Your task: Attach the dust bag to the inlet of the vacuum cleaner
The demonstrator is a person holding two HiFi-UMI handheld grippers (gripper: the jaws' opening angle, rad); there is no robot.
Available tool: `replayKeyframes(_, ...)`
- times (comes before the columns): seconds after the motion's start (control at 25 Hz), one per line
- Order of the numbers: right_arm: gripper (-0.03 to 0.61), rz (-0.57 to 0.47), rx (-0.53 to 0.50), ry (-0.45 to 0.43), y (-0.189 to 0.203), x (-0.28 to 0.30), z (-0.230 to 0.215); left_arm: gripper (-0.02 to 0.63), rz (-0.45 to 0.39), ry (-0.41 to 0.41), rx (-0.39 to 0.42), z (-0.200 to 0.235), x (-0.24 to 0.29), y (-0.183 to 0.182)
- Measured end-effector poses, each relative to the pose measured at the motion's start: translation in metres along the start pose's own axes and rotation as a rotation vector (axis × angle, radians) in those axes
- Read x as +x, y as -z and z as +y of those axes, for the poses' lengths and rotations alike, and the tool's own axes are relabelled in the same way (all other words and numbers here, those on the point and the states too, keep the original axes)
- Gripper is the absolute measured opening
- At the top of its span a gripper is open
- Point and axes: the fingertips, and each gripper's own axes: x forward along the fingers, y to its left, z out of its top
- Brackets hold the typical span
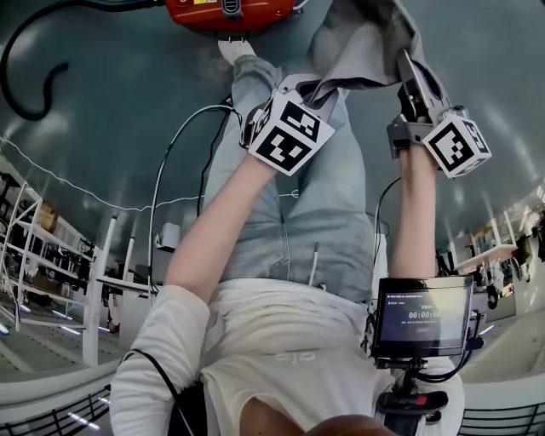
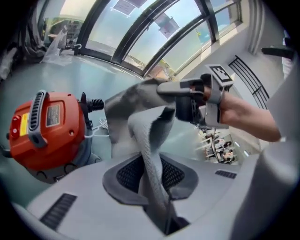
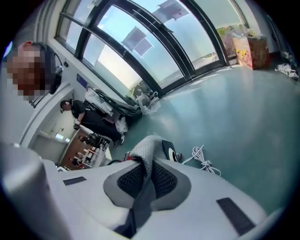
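Observation:
The grey fabric dust bag [image 1: 366, 43] hangs stretched between both grippers above the green floor. My left gripper [image 1: 317, 92] is shut on one edge of it; in the left gripper view the dust bag [image 2: 136, 105] runs as a folded strip down between my left gripper's [image 2: 152, 176] pads. My right gripper [image 1: 410, 75] is shut on the opposite edge, and its own view shows the dust bag [image 3: 146, 152] pinched in my right gripper [image 3: 146, 180]. The red vacuum cleaner [image 1: 230, 13] sits on the floor just beyond the bag. In the left gripper view the vacuum cleaner [image 2: 47, 129] stands to the left, its inlet not visible.
A black hose [image 1: 25, 94] curls on the floor at the far left. A white cable [image 1: 170, 162] trails beside the person's leg, and a coiled white cable [image 3: 201, 157] lies on the floor. A small screen [image 1: 423, 317] is mounted at the person's chest. Shelving stands further off.

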Motion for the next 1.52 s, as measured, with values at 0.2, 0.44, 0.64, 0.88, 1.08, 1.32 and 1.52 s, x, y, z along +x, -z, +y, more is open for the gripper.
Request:
replayKeyframes(0.2,0.023,0.014,-0.245,-0.079,-0.044,-0.048,0.017,0.124,-0.033,0.220,-0.074,-0.001,-0.020,0.014)
replayKeyframes(0.44,0.023,0.267,-0.623,-0.325,-0.038,-0.052,0.051,0.268,-0.279,0.078,0.241,0.044,-0.077,-0.055)
replayKeyframes(0.64,0.023,0.497,-0.888,-0.485,-0.019,-0.046,0.078,0.370,-0.351,-0.092,0.629,0.054,-0.105,-0.113)
replayKeyframes(0.88,0.023,0.624,-0.947,-0.570,-0.004,-0.055,0.080,0.396,-0.185,0.048,0.745,0.033,-0.083,-0.085)
replayKeyframes(1.08,0.023,0.648,-0.957,-0.620,0.005,-0.054,0.073,0.033,-0.107,0.070,0.565,0.020,-0.074,-0.053)
replayKeyframes(1.32,0.026,0.628,-0.895,-0.642,0.022,-0.047,0.052,0.026,-0.115,-0.053,0.435,-0.017,-0.046,-0.017)
replayKeyframes(1.52,0.031,0.698,-1.157,-0.700,0.036,-0.059,0.039,0.026,-0.103,-0.098,0.326,-0.026,-0.044,-0.010)
